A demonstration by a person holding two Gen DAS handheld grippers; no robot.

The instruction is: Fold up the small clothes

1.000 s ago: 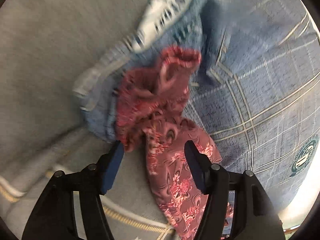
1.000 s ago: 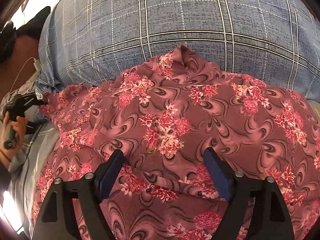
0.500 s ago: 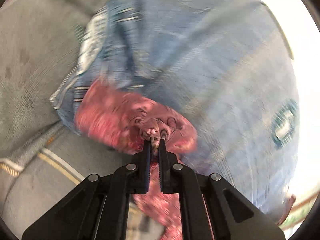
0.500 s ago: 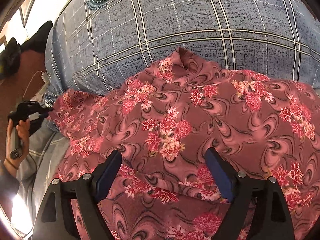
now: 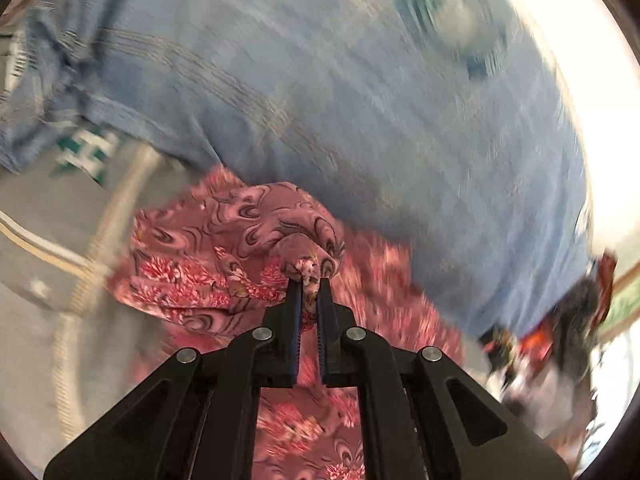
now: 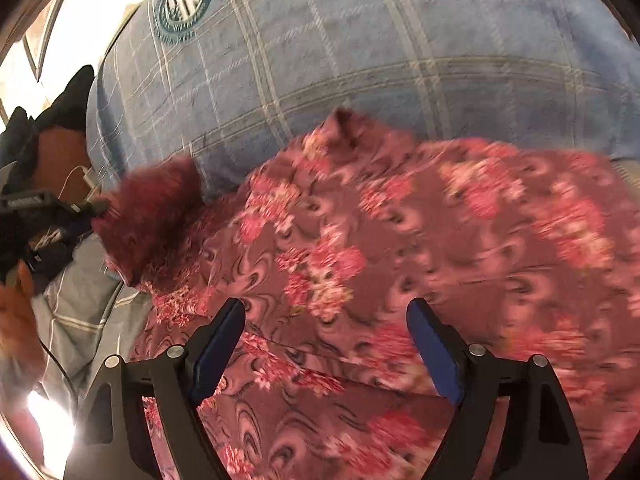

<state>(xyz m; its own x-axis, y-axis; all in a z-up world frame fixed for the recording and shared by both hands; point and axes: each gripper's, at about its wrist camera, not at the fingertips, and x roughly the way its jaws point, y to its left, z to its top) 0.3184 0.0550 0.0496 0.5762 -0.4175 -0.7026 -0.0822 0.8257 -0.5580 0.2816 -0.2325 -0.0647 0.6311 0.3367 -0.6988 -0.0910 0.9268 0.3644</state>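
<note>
Left wrist: left gripper (image 5: 309,282) jaws clamped on floral garment (image 5: 224,248); right gripper (image 6: 326,322) jaws apart above it.

Bed under my cameras

I see a blue plaid bedsheet (image 6: 400,48) with a round emblem (image 6: 186,2); the pink floral garment (image 6: 400,240) lies on it, beside grey bedding (image 5: 48,280).

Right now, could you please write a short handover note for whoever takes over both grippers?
Left gripper: shut on a bunched corner of the floral garment, lifting it.
Right gripper: open, holding nothing, poised over the garment's middle.
The garment lies spread and rumpled against the blue plaid pillow.
Done: one corner gripped.
Left: no finished fold shows yet; probably carry the corner across, flatten, then fold again.
</note>
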